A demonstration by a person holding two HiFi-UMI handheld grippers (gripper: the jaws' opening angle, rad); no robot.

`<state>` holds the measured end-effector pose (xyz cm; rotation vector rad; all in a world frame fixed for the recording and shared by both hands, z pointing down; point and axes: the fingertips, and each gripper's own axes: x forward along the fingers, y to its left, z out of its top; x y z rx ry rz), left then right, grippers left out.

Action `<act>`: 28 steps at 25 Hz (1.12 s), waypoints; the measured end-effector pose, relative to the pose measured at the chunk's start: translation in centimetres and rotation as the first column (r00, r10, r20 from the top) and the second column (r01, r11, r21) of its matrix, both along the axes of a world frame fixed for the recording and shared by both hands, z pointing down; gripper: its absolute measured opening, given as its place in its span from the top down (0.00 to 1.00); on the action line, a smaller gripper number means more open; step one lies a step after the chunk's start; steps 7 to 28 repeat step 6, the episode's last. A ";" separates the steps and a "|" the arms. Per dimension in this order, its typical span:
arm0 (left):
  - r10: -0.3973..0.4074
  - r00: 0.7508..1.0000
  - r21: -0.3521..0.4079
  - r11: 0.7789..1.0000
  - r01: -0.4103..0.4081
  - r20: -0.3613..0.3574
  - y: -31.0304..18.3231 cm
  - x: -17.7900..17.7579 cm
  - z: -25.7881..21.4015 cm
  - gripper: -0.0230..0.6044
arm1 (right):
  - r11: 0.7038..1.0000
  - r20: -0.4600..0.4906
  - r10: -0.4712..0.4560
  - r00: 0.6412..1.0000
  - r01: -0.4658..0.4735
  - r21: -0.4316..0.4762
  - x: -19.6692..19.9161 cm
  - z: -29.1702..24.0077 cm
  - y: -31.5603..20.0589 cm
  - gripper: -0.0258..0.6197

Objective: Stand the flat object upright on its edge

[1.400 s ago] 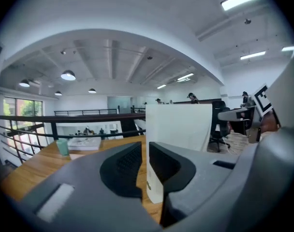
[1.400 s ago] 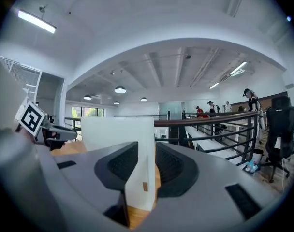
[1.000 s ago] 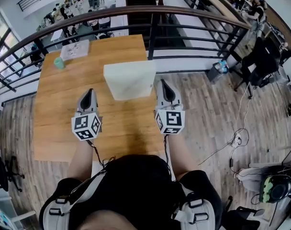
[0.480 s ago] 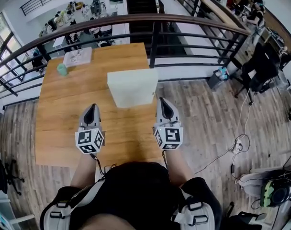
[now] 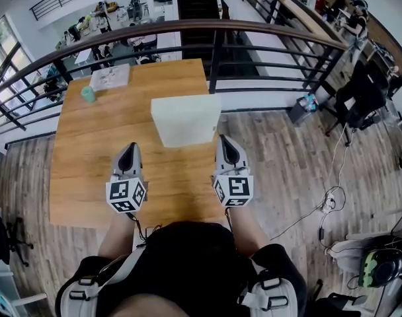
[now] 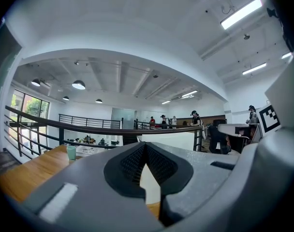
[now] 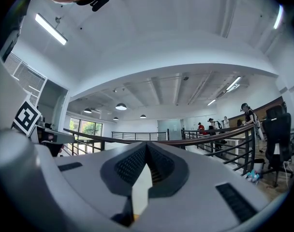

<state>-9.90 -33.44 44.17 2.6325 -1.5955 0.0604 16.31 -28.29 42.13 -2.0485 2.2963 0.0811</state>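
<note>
The flat object is a white board (image 5: 186, 119) that stands upright on its lower edge in the middle of the wooden table (image 5: 88, 150), with its broad face toward me. My left gripper (image 5: 128, 152) hovers nearer to me, to the left of the board, and is shut and empty. My right gripper (image 5: 225, 142) is by the board's lower right corner, apart from it, also shut and empty. In the left gripper view the board (image 6: 172, 140) rises beyond the closed jaws. In the right gripper view only a white sliver of the board (image 7: 141, 190) shows between the jaws.
A green cup (image 5: 88, 94) and a sheet of paper (image 5: 110, 77) sit at the table's far left corner. A dark railing (image 5: 214, 28) runs behind the far edge. The table's right edge lies just beside my right gripper. Cables (image 5: 326, 193) lie on the floor at the right.
Both grippers have drawn back toward me, from beside the board to its near side. The board stays standing on its edge.
</note>
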 end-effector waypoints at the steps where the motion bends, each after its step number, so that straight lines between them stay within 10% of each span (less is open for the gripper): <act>1: 0.002 1.000 -0.004 1.000 -0.002 0.000 -0.1 0.0 0.0 0.96 | 1.000 -0.002 -0.002 1.000 0.002 0.000 0.0 -0.1 -0.1 0.95; 28: 0.002 1.000 0.004 1.000 -0.002 -0.021 -0.1 0.0 0.2 0.96 | 1.000 0.001 -0.011 1.000 0.011 -0.009 -0.2 0.5 -0.3 0.95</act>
